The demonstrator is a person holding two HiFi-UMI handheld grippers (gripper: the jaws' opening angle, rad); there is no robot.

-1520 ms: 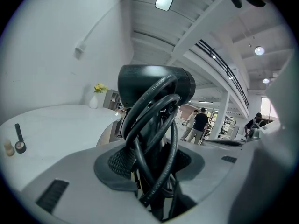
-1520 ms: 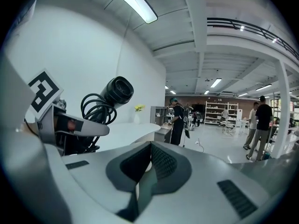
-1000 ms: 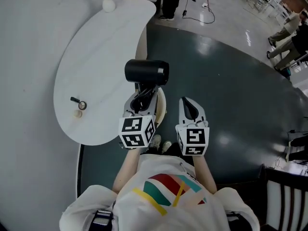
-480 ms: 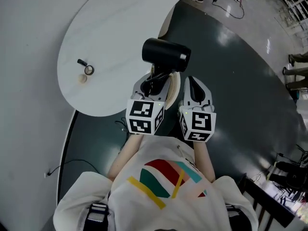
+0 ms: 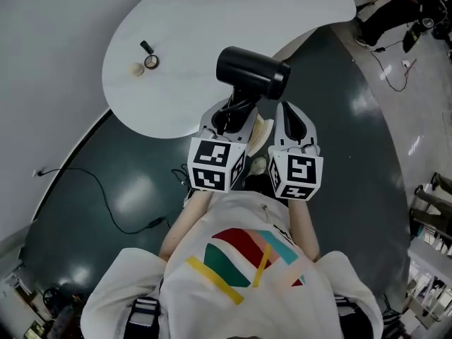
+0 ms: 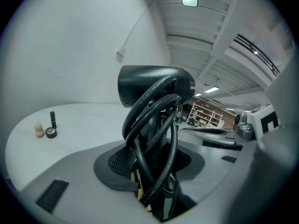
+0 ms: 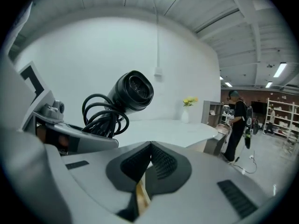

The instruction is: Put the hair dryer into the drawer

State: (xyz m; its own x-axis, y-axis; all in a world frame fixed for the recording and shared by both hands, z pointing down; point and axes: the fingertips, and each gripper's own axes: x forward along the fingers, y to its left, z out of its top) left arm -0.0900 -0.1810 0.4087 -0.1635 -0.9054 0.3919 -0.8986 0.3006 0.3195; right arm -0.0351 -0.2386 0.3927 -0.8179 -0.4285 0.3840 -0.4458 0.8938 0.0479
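Note:
A black hair dryer (image 5: pixel 252 72) with its coiled black cord (image 6: pixel 154 139) stands up out of my left gripper (image 5: pixel 229 115), which is shut on the handle and the cord loops. In the left gripper view the barrel (image 6: pixel 152 84) points across, above the jaws. My right gripper (image 5: pixel 291 121) sits just to the right of it, its pads together with nothing between them. In the right gripper view the dryer's round end (image 7: pixel 134 90) and cord (image 7: pixel 100 113) show at the upper left. No drawer is in view.
A white oval table (image 5: pixel 183 55) lies ahead and to the left, with small cosmetics items (image 5: pixel 146 60) on it. Dark glossy floor (image 5: pixel 332 161) surrounds it, with a cable (image 5: pixel 120 217) on it at left. A person (image 7: pixel 238 125) stands far right by shelves.
The view has swung: the table has moved up and left in the head view. Both grippers have moved together with the hair dryer still in the left one.

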